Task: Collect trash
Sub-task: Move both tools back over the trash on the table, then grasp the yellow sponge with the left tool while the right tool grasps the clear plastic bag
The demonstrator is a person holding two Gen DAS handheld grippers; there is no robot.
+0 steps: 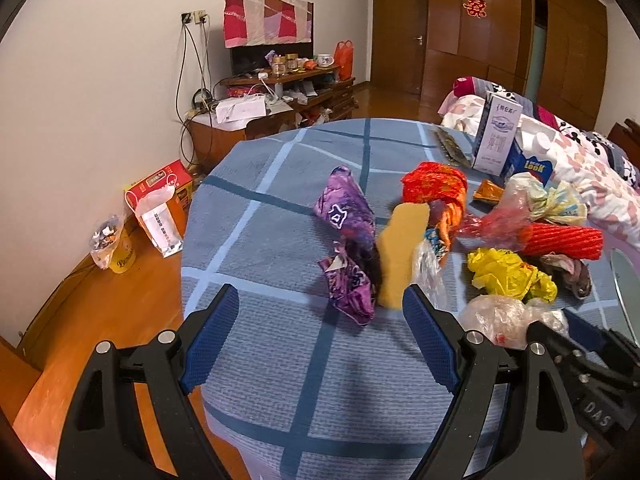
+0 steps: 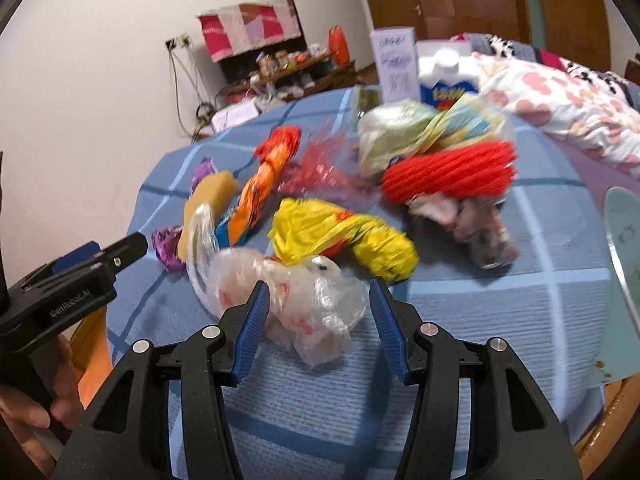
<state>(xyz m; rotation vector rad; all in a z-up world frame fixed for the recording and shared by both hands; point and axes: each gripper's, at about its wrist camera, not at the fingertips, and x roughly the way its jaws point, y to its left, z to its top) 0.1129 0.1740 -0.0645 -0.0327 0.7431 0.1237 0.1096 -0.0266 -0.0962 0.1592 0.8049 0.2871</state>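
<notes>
Crumpled trash lies on a round table with a blue checked cloth (image 1: 280,360). My left gripper (image 1: 322,300) is open just short of a purple wrapper (image 1: 348,236), whose lower end reaches between the fingertips. A yellow sponge (image 1: 400,248) lies against the wrapper. My right gripper (image 2: 319,292) is open around a clear plastic bag (image 2: 316,308) that rests on the cloth; the pads stand beside it without squeezing it. Beyond lie a yellow bag (image 2: 340,232), a red ribbed foam sleeve (image 2: 448,176) and an orange wrapper (image 2: 268,176).
A white carton (image 1: 496,136) and a blue box (image 1: 528,164) stand at the table's far side. A pale disc with a metal rim (image 2: 624,248) leans at the right edge. A bed with a floral quilt (image 1: 592,168) is behind. Boxes (image 1: 160,192) sit on the wooden floor at left.
</notes>
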